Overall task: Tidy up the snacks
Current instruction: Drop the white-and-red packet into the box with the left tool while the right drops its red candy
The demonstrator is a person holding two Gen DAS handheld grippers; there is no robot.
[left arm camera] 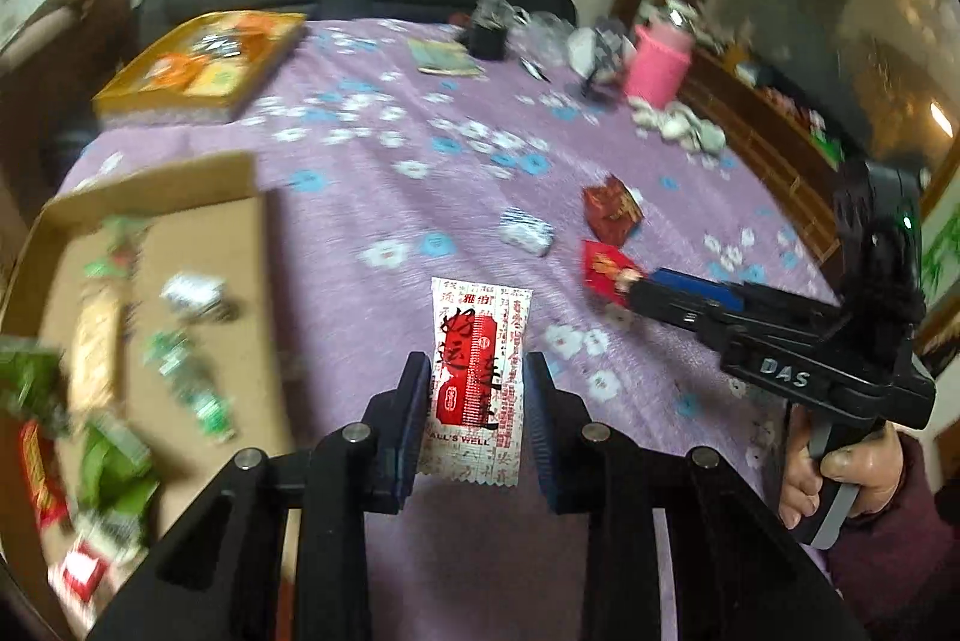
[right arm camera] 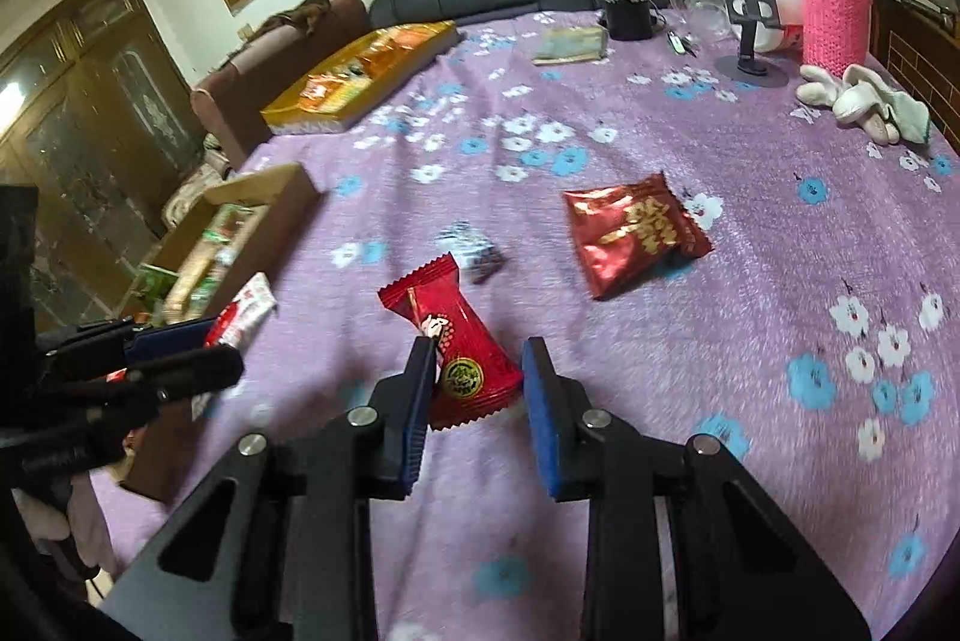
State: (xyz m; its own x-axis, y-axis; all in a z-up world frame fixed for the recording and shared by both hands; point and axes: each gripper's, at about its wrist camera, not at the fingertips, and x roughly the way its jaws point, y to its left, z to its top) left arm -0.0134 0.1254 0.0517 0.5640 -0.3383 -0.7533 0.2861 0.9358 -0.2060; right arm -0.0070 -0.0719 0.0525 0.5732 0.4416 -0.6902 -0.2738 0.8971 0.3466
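My left gripper point(left arm camera: 477, 401) is shut on a white and red snack packet point(left arm camera: 477, 377) and holds it above the purple flowered tablecloth point(left arm camera: 390, 197), right of the cardboard box point(left arm camera: 198, 233) that holds several snacks. My right gripper point(right arm camera: 480, 371) is open around a bright red snack packet point(right arm camera: 462, 347) lying on the cloth. The packet touches the left finger and stands clear of the right one. A dark red packet point(right arm camera: 630, 233) and a small blue and white packet point(right arm camera: 474, 251) lie beyond. The right gripper also shows in the left wrist view point(left arm camera: 630, 284), at the bright red packet point(left arm camera: 603, 266).
A yellow tray of snacks point(right arm camera: 360, 83) sits at the far left. A pink knitted bottle point(right arm camera: 834, 11), a phone stand point(right arm camera: 750, 17), white gloves point(right arm camera: 864, 101), a glass and a black cup stand at the back. A dark sofa lies behind the table.
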